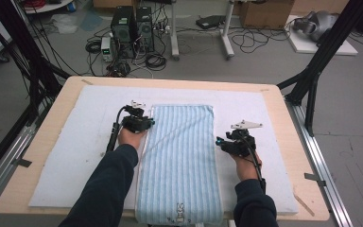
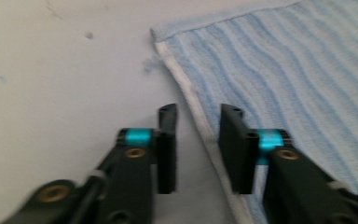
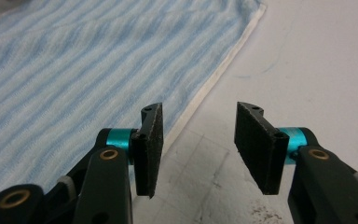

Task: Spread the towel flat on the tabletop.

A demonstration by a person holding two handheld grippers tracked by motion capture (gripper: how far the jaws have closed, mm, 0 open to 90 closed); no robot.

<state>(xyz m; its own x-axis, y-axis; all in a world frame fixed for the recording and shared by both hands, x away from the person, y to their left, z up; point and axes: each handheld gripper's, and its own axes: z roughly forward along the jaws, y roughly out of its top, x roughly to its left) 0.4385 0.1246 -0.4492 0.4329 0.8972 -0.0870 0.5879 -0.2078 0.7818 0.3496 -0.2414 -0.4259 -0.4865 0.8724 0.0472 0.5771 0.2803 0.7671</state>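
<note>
High view: striped blue towel (image 1: pixel 179 161) lies flat on the white mat (image 1: pixel 71 156) covering the wooden worktop (image 1: pixel 293 142); computers (image 1: pixel 132 26) stand on the grey floor (image 1: pixel 350 109) beyond.

Left gripper view: left gripper (image 2: pixel 198 135) jaws straddle the towel's hem, a gap showing between them.

Right gripper view: right gripper (image 3: pixel 198 135) jaws apart, empty, just beside the hem.

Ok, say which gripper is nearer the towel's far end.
Left. The left gripper is by the towel's far left corner; the right gripper is beside its right edge, nearer the person.

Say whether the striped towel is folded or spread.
Spread flat: the towel lies as one long strip on the mat; hidden layers, cannot tell.
</note>
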